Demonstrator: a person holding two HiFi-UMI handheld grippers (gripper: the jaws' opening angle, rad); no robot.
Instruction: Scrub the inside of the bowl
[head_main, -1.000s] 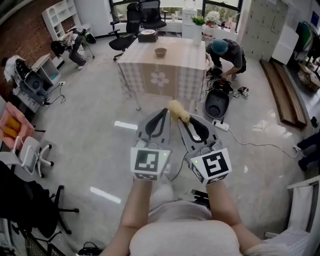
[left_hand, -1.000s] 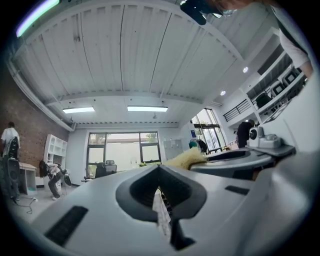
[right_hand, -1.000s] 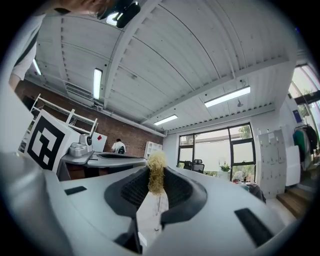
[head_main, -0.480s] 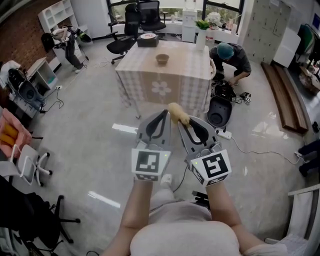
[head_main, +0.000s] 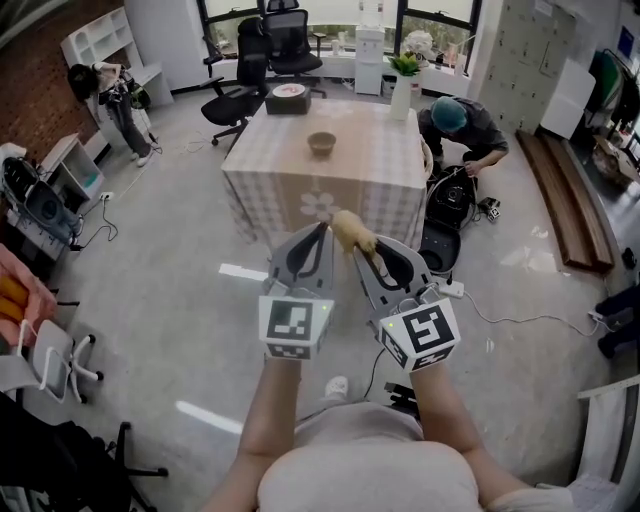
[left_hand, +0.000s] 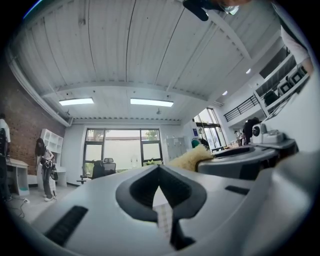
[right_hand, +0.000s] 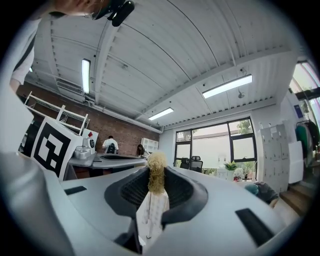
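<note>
A small brown bowl (head_main: 321, 143) stands on the checked-cloth table (head_main: 330, 190) well ahead of me, far from both grippers. My right gripper (head_main: 358, 248) is shut on a fluffy yellow scrubber (head_main: 350, 230), whose tuft sticks out past the jaw tips; it also shows as a pale yellow tuft (right_hand: 156, 172) in the right gripper view. My left gripper (head_main: 322, 230) is held right beside it, jaws shut with nothing between them. In the left gripper view the scrubber (left_hand: 189, 159) peeks out just right of the closed jaws.
A dark box (head_main: 287, 99) and a white vase with a plant (head_main: 403, 90) share the table. A person (head_main: 462, 122) crouches at its right corner by a black round appliance (head_main: 440, 238) and a power strip (head_main: 450, 290). Office chairs (head_main: 238, 85) stand behind the table.
The table and bowl have grown nearer and lower in the head view as both grippers travel forward side by side. The scrubber stays held; the left jaws stay shut.
</note>
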